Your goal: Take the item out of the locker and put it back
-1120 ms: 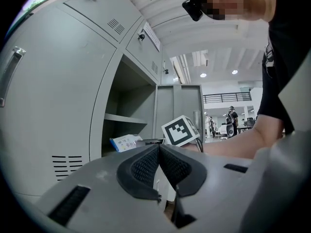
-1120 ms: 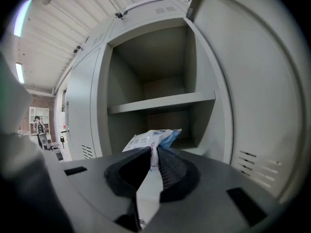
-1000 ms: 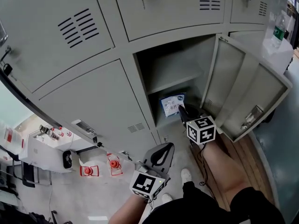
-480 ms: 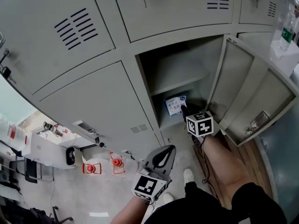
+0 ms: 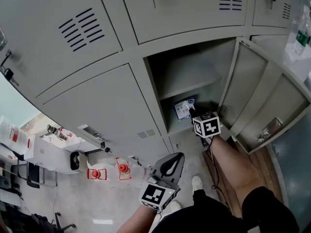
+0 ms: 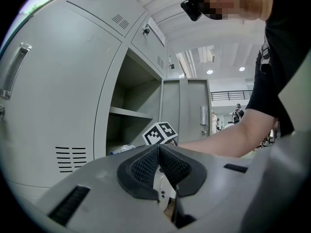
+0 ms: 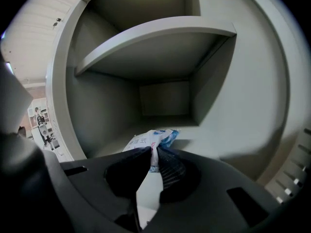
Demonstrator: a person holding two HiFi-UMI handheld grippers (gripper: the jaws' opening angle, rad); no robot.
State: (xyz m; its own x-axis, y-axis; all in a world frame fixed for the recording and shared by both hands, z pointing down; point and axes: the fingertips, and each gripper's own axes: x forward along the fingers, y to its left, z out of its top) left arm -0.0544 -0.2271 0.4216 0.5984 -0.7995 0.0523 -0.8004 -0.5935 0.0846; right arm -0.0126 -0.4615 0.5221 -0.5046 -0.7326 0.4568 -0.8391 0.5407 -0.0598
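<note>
Closest in, the left gripper (image 5: pixel 171 160) hung level outside the locker (image 5: pixel 151 106), its jaws pressed together on nothing. Further out, the right gripper (image 5: pixel 193 115) reached into the open compartment, tipped downward, jaws pinched narrow on the white-and-blue packet (image 7: pixel 154 139). The packet was low at the compartment's front, beneath the shelf (image 7: pixel 160 35). Beyond, the door (image 5: pixel 265 101) stood wide open on the right.

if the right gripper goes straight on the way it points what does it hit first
Probably the locker floor, with the blue-and-white packet in its jaws touching first; the back wall lies farther in.
</note>
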